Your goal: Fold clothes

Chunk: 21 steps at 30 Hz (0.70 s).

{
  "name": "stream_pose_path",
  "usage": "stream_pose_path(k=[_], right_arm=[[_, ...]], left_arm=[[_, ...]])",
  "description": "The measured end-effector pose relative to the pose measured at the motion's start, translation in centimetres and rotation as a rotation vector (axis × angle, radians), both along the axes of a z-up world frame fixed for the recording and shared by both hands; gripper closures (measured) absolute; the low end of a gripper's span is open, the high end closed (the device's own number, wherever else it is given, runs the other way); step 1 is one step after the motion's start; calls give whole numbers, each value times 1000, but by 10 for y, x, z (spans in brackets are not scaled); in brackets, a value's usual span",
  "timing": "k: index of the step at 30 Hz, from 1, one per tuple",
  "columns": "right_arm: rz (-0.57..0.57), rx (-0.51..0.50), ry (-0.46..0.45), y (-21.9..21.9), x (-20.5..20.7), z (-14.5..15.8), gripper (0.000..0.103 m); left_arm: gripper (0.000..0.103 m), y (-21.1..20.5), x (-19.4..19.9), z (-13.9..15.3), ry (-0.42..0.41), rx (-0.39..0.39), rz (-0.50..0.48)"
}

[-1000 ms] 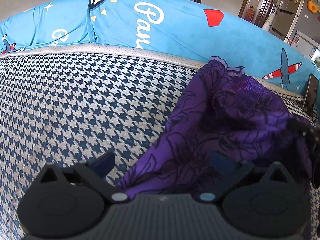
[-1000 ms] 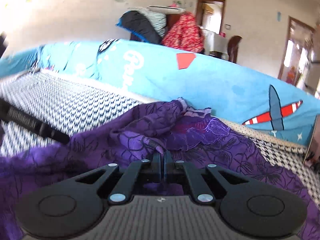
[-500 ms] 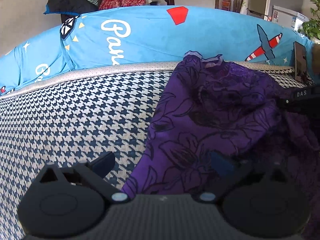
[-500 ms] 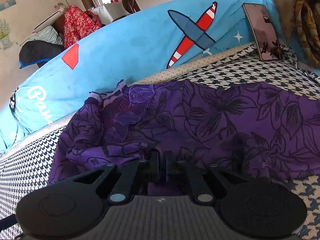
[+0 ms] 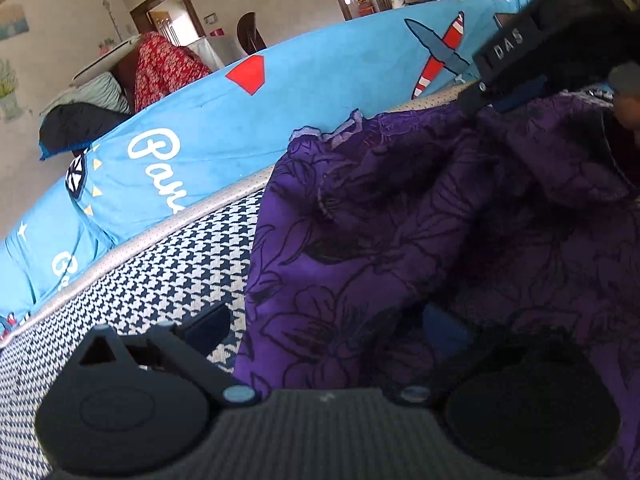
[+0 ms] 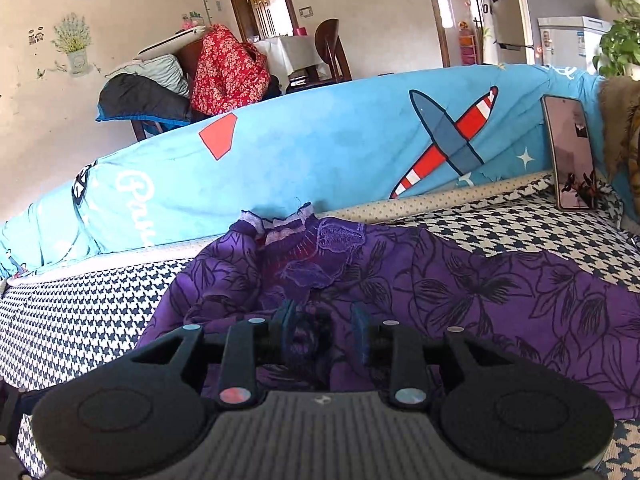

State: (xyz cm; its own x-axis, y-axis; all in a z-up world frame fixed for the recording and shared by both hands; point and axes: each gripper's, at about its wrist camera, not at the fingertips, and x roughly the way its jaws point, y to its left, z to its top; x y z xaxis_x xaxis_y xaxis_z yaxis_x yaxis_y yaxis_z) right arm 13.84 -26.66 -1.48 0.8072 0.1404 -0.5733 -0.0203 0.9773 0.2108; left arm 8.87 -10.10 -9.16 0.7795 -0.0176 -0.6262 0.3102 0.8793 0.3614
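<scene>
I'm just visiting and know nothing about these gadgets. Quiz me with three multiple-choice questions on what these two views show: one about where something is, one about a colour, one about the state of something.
1. Where does the phone stand?
A. Flat on the purple garment
B. Propped against the blue cushion at the right
C. On the floor

2. What colour is the garment being folded?
A. Purple with dark flower outlines
B. Plain white
C. Yellow stripes

3. How is the right gripper?
A. Shut tight on the phone
B. Out of sight
C. Open, fingers apart over the garment

Answers: 1 B, the phone leans upright on the blue cushion. 2 A, purple cloth with dark floral lines. 3 C, a clear gap shows between its fingers.
</scene>
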Motion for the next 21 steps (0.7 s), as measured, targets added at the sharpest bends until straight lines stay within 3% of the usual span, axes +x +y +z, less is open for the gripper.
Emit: stream_pose_path(k=[5,16,21], right_arm=[[4,-7,-25,-1,-5,5,70],[47,39,-19,-6,-19,11,68],[42,46,3,-11,-21,10,66]], left_arm=[[0,-21,2,-15,-42,111,-21],[0,-58,12,-30,-40,166,-72],[2,-68,22,-36,-76,207,-38]])
